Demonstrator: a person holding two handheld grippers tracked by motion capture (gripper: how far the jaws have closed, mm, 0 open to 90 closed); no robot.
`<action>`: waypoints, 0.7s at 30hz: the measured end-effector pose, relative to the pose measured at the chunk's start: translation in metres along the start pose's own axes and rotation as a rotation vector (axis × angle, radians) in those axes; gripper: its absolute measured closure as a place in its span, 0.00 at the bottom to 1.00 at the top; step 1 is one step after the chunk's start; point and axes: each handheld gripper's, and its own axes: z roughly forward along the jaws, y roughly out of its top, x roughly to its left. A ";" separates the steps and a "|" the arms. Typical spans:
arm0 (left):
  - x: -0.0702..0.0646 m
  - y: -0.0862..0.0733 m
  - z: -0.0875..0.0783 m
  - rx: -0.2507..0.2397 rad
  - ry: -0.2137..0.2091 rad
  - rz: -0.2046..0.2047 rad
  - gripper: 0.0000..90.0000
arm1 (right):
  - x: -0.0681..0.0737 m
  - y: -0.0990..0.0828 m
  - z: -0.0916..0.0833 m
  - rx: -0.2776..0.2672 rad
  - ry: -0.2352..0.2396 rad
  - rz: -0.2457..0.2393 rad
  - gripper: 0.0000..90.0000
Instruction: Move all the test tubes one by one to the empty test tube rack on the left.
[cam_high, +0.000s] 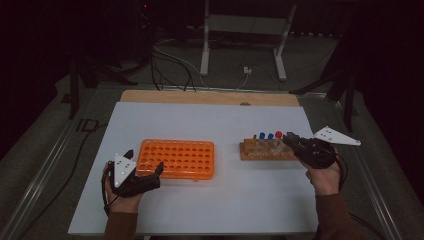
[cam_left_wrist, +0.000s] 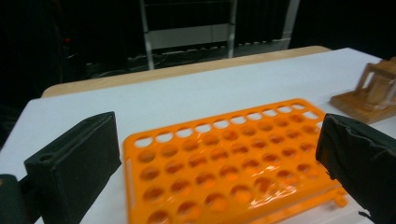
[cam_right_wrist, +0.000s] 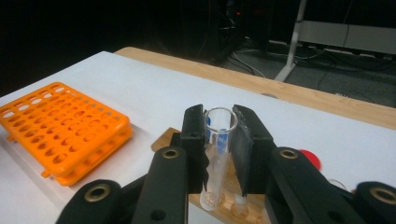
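My right gripper (cam_right_wrist: 219, 135) is shut on a clear, uncapped test tube (cam_right_wrist: 218, 149), which stands upright between its pads just above the wooden tube rack (cam_high: 265, 150). That rack holds two blue-capped tubes (cam_high: 266, 135) and a red-capped one (cam_high: 278, 134). The right gripper (cam_high: 290, 138) hovers at the rack's right end. An orange plastic rack (cam_high: 176, 158) with many empty holes lies at mid-left. My left gripper (cam_high: 145, 161) is open at its near-left corner, one jaw on each side. The same orange rack (cam_left_wrist: 224, 154) lies between the wide jaws of the left gripper (cam_left_wrist: 219, 158), with a gap on the left.
The white table top (cam_high: 210, 120) has a wooden strip along its far edge. Cables and a metal stand's legs (cam_high: 242, 45) lie on the floor beyond. A red cap (cam_right_wrist: 310, 158) shows just past the right gripper's jaw. The wooden rack (cam_left_wrist: 373, 95) stands off to the right.
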 end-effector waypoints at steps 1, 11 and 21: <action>-0.003 0.002 0.002 0.002 -0.009 0.003 0.01 | 0.002 0.000 0.001 -0.001 0.007 0.004 0.85; -0.043 0.024 0.024 -0.008 -0.139 0.055 0.01 | 0.020 -0.003 0.013 0.024 0.064 -0.014 0.85; -0.085 0.040 0.053 0.024 -0.224 0.100 0.01 | 0.037 -0.003 0.020 0.032 0.107 -0.042 0.85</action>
